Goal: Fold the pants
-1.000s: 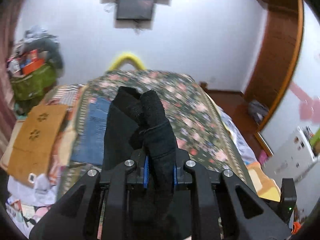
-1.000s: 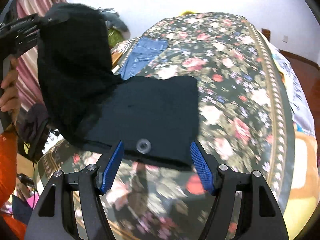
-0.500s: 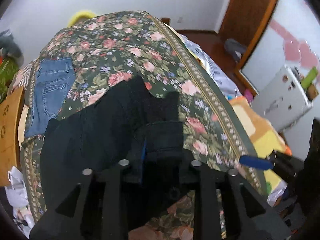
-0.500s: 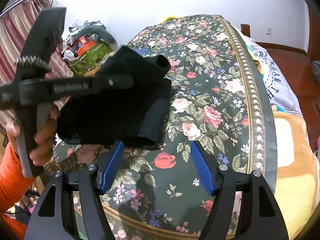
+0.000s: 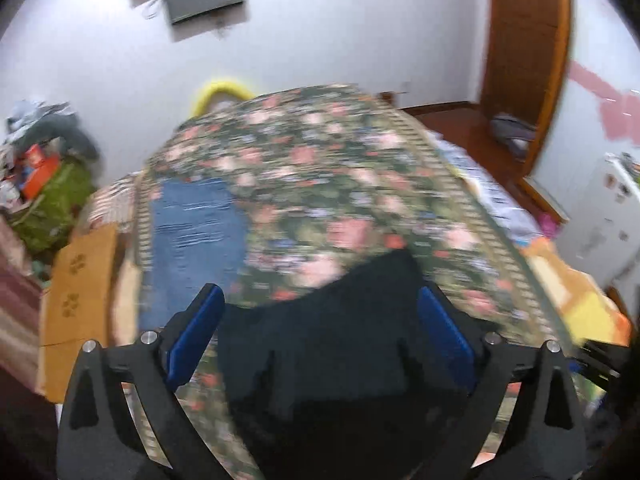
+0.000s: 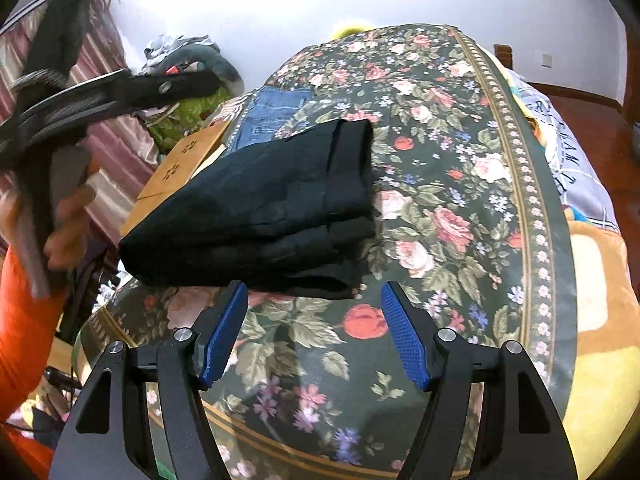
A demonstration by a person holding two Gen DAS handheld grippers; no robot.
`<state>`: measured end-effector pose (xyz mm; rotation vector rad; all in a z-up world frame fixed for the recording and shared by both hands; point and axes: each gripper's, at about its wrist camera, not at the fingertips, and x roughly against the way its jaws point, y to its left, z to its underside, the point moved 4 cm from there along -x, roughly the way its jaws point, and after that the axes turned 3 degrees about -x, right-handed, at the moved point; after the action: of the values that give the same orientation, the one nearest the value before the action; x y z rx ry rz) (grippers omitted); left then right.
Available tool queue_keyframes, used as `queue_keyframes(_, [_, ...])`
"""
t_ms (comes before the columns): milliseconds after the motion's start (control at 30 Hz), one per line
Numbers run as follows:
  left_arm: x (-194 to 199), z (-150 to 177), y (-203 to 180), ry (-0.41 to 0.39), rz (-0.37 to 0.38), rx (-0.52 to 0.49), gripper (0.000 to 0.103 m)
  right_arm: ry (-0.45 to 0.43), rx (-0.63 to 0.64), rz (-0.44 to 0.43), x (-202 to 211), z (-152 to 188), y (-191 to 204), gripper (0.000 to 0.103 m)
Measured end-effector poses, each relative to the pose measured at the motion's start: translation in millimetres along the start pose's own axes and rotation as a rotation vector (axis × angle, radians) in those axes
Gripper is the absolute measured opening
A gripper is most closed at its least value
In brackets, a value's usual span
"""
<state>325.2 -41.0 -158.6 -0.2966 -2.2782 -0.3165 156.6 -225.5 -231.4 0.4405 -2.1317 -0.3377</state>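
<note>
Ahead of both hand-held grippers lies the bed (image 6: 460, 184), covered by a dark green floral bedspread with a patterned border band. Along the bed's edge to the right of the right hand-held gripper (image 6: 314, 332), a white sheet (image 6: 572, 160) carries large printed letters; only fragments show, and the word cannot be read in full.

The black pants (image 6: 272, 204) rest on the bedspread as a folded, layered stack, directly in front of the right hand-held gripper and just beyond its fingertips, not touching them. In the left wrist view the same pants (image 5: 340, 340) lie below and between the fingers of the left hand-held gripper (image 5: 320, 328); this view is motion-blurred.

Blue jeans (image 6: 276, 114) lie flat on the bedspread beyond the black pants, toward the far left. A cardboard panel (image 6: 184, 164) with cut-out flower shapes sits off the bed's left edge, beside the jeans.

State of the right hand-held gripper: jaws spread wide, blue pads exposed, holding nothing. State of the left hand-held gripper: jaws spread wide, blue pads (image 5: 196, 332) clear of the cloth. In the right wrist view the left hand-held gripper appears raised at far left, held by the person's hand (image 6: 66, 220).
</note>
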Motion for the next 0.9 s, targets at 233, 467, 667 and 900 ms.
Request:
queue_keyframes(233, [-82.4, 3.7, 70.4, 0.172, -0.061, 0.029, 0.098, 0.035, 0.028, -0.01, -19.8, -2.0, 15.4, 0.066])
queue_keyframes(467, [-176.0, 54.3, 81.6, 0.397, -0.082, 0.007, 0.101, 0.049, 0.03, 0.004, -28.6, -4.8, 18.1, 0.066])
queue_keyframes(667, [-161.1, 90.6, 99.5, 0.395, -0.016, 0.105, 0.103, 0.034, 0.008, 0.023, -22.4, -8.7, 11.9, 0.066])
queue_keyframes(900, [-93.7, 126.3, 105.4, 0.349, -0.057, 0.181, 0.103, -0.038, 0.005, 0.033, 2.4, -13.3, 15.2, 0.066])
